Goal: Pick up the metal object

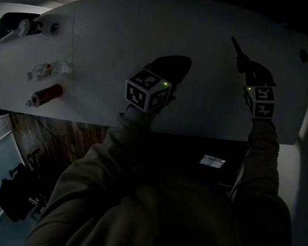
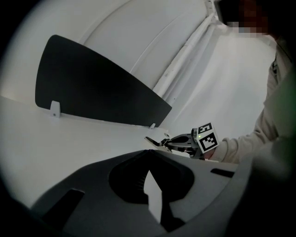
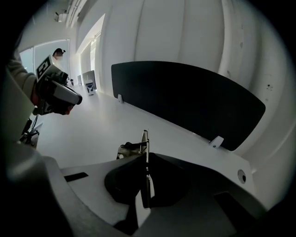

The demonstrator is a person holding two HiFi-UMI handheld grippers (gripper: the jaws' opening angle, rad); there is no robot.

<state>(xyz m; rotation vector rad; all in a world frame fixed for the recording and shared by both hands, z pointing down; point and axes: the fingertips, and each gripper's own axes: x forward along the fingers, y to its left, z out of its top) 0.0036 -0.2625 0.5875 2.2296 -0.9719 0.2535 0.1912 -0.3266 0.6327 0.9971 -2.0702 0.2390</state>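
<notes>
The right gripper (image 3: pixel 145 156) has its fingers (image 3: pixel 89 168) clenched on the metal object (image 3: pixel 144 139), a thin flat plate that stands on edge in the seam between them and sticks out past their tips, with a bent, shiny part showing just to the left of the tips

The left gripper (image 2: pixel 149 152) has its fingers (image 2: pixel 95 171) pressed together with nothing between them

Beyond both pairs of fingers lies the white desk (image 1: pixel 202 109). From the right fingers, the left gripper shows off to the left and further out over the desk; from the left fingers, the right gripper and its plate show ahead and to the right

Well to the left of the left fingers, near the desk's edge, lie a small red cylinder (image 1: pixel 46 95) and a clear wrapped item (image 1: pixel 47 68)

Farthest from the fingers, a dark curved panel (image 3: pixel 185 97) stands upright along the desk's back edge
</notes>
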